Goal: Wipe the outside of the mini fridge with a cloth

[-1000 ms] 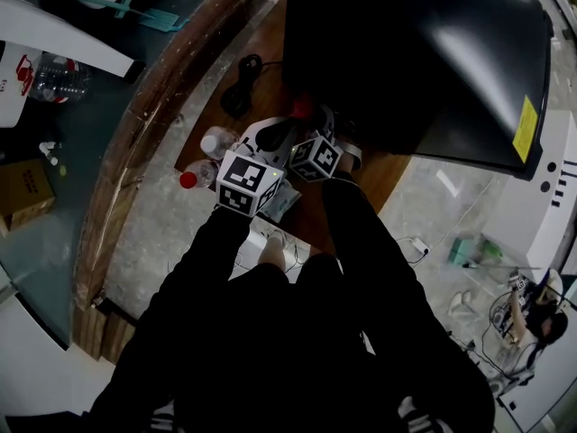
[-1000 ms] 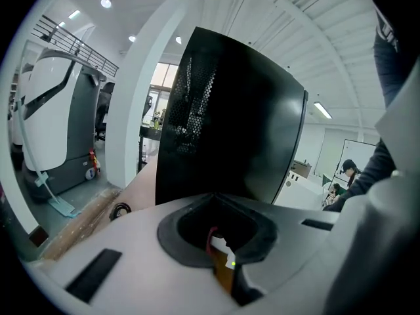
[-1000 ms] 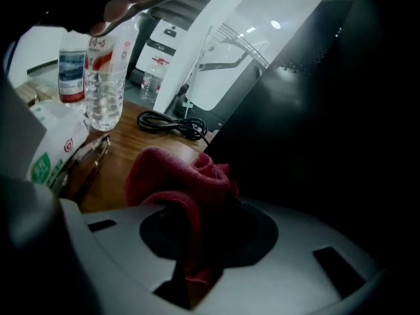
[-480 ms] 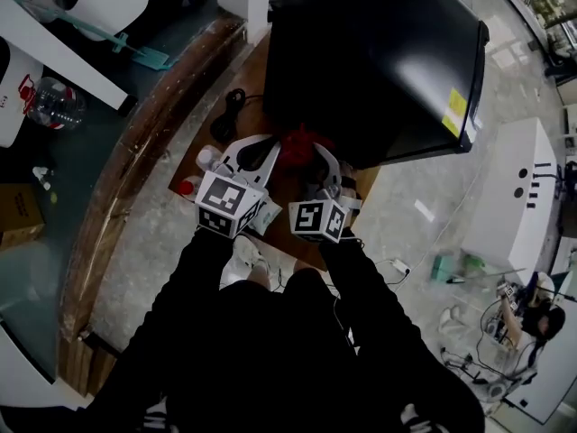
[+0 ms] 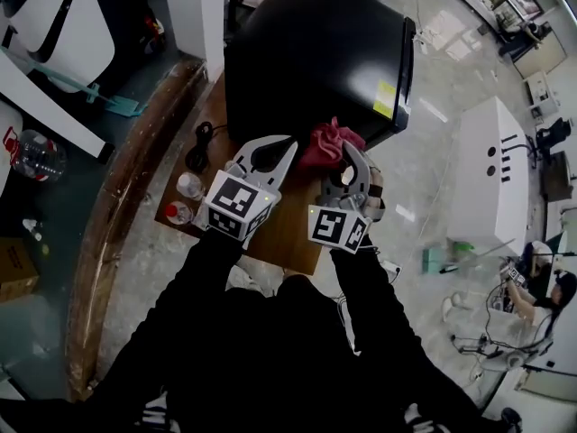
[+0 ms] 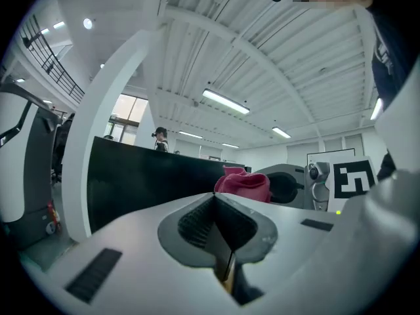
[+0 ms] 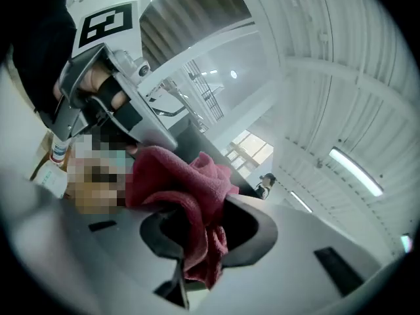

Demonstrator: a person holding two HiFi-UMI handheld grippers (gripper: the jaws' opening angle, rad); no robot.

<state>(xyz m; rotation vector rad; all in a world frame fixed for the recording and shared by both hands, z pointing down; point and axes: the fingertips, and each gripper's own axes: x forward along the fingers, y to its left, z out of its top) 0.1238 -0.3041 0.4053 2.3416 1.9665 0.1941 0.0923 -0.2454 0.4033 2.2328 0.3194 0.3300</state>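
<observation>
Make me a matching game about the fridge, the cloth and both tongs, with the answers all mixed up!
1. mini fridge
2. cloth
3. left tongs
4. right tongs

A. shut on the cloth
B. black
C. shut, holding nothing
D. red

Pairs: 1-B, 2-D, 3-C, 4-A

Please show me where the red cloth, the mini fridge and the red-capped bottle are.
red cloth [image 5: 325,142], head view, its bunched middle.
mini fridge [image 5: 311,48], head view, its black body.
red-capped bottle [image 5: 177,211], head view, its red cap.
</observation>
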